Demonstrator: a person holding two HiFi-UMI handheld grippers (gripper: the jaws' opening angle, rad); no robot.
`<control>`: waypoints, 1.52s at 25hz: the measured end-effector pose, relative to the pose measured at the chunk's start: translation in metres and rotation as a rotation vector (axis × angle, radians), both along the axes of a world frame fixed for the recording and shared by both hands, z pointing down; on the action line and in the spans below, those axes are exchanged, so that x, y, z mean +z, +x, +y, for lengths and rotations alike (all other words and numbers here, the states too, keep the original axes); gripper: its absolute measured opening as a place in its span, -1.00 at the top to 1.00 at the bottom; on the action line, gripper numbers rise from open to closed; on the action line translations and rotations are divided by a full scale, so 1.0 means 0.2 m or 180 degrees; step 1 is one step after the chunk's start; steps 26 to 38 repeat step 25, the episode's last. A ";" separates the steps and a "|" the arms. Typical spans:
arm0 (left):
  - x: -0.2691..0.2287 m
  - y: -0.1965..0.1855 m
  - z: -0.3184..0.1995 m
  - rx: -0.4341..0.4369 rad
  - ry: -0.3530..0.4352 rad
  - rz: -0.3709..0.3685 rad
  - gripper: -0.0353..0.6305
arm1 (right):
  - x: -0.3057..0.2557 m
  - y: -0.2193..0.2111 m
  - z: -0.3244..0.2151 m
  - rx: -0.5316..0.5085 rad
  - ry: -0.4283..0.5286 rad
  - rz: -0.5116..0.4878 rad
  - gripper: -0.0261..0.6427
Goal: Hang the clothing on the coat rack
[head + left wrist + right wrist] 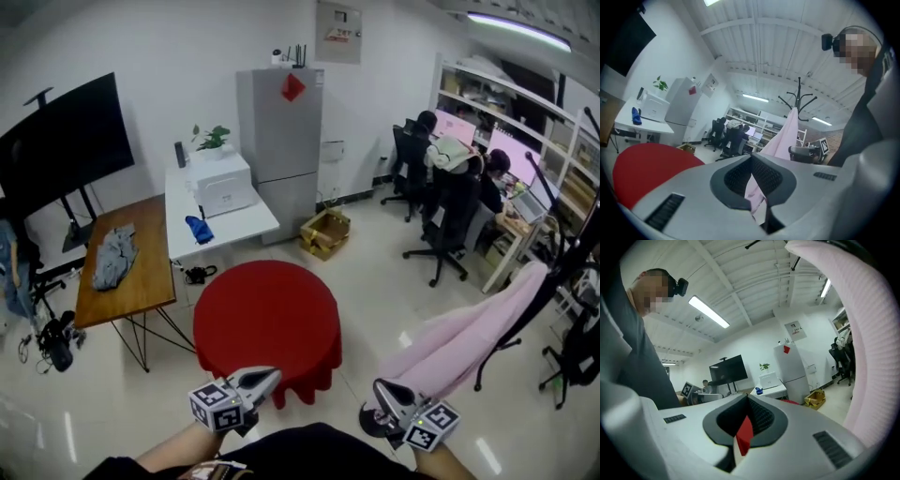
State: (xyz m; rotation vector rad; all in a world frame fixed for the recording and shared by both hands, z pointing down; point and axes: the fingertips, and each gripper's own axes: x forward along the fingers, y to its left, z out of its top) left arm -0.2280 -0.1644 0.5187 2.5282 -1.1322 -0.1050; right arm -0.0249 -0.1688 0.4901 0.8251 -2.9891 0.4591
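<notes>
Clothing (469,333), pink, is draped on the coat rack (799,96) at right, its lower end trailing close to the right gripper (386,394). Task looks about done. Left gripper (255,382) has jaws together with nothing in them. Right gripper is also closed and empty; only the red tabletop (267,314) shows through its slit. Both sit low near the body, probably to stay clear of the cloth. Open floor (375,272) between tabletop edge and rack leaves room to move.
</notes>
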 end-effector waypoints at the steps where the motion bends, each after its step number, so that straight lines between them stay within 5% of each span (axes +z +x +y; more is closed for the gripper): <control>1: 0.03 -0.03 0.02 -0.0058 -0.0024 -0.0004 0.89 | 0.04 -0.03 -0.01 -0.0035 -0.0033 0.0042 0.91; 9: 0.10 -0.14 0.13 -0.0233 -0.0066 0.0209 0.89 | 0.17 -0.17 -0.01 -0.0257 -0.0190 0.0247 0.91; 38: 0.05 -0.02 0.08 -0.0017 0.0062 0.0236 0.89 | 0.19 -0.06 0.02 -0.0137 -0.0178 0.0302 0.91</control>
